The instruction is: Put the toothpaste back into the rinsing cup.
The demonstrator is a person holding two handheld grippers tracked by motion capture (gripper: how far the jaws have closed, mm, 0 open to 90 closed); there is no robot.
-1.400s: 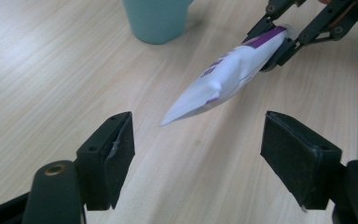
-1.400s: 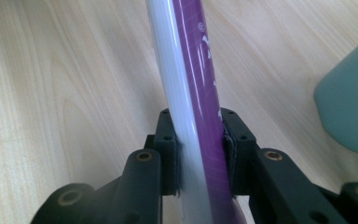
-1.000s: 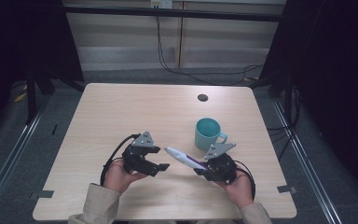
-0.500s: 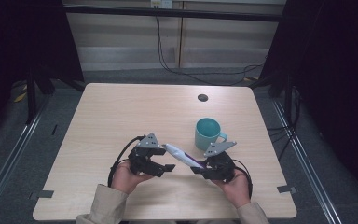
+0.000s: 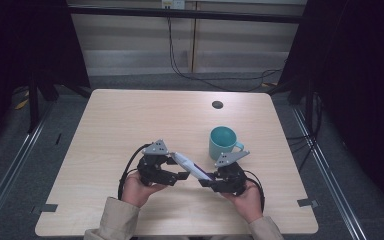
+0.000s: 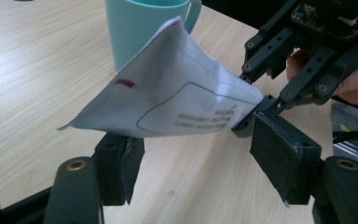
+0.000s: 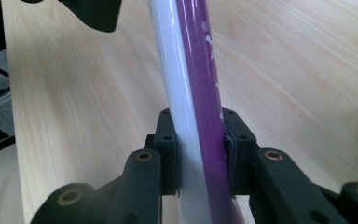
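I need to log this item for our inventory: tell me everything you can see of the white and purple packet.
The packet is a glossy, flexible sachet, white on one face with a printed outlined box and small dark text, purple with white print on the other. It is held off the table, clamped at one end by the right gripper. Its free end lies between the left gripper jaws, which stand open.

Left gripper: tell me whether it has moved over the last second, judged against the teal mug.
Yes. In the high view the left gripper has shifted right, closer to the teal mug and the packet.

The packet (image 6: 177, 93) is white with a purple stripe and dark print; the mug (image 5: 222, 142) is teal; the table (image 5: 130, 120) is light wood.
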